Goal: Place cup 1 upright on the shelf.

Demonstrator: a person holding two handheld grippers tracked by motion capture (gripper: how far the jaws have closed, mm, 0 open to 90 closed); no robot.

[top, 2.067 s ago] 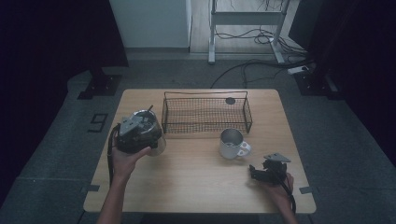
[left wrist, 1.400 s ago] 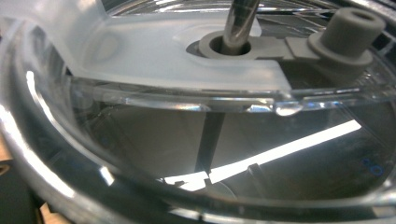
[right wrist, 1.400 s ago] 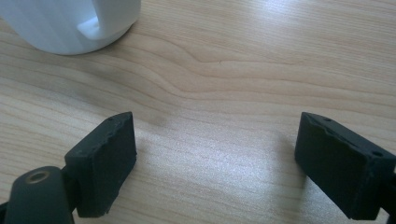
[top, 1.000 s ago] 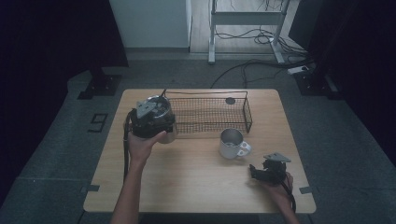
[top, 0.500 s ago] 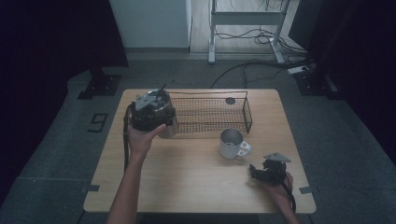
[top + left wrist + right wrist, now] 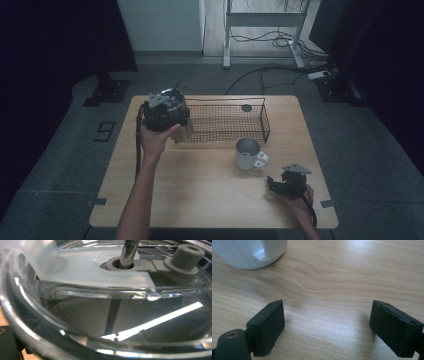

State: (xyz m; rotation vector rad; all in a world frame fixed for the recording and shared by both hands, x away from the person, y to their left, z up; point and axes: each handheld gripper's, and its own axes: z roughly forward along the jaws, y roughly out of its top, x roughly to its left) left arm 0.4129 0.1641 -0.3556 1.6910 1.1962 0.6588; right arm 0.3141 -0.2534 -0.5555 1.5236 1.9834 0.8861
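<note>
Clear plastic lidded cup (image 6: 184, 131) held up at the wire basket's (image 6: 227, 120) left end, clamped by the left gripper (image 6: 164, 112); lid with grey stopper fills its view. Right gripper (image 6: 286, 184) rests on tabletop (image 6: 200, 185), fingers (image 6: 268, 325) wide apart, empty, near white mug (image 6: 248, 153).

Two claws: the left claw (image 6: 172, 117) and the right claw (image 6: 278, 183). One clear lidded cup (image 6: 183, 129) sits at the left claw. One wire basket (image 6: 227, 120) stands beside it. One white mug (image 6: 248, 153) stands near the right claw. One table (image 6: 200, 190) carries them.
</note>
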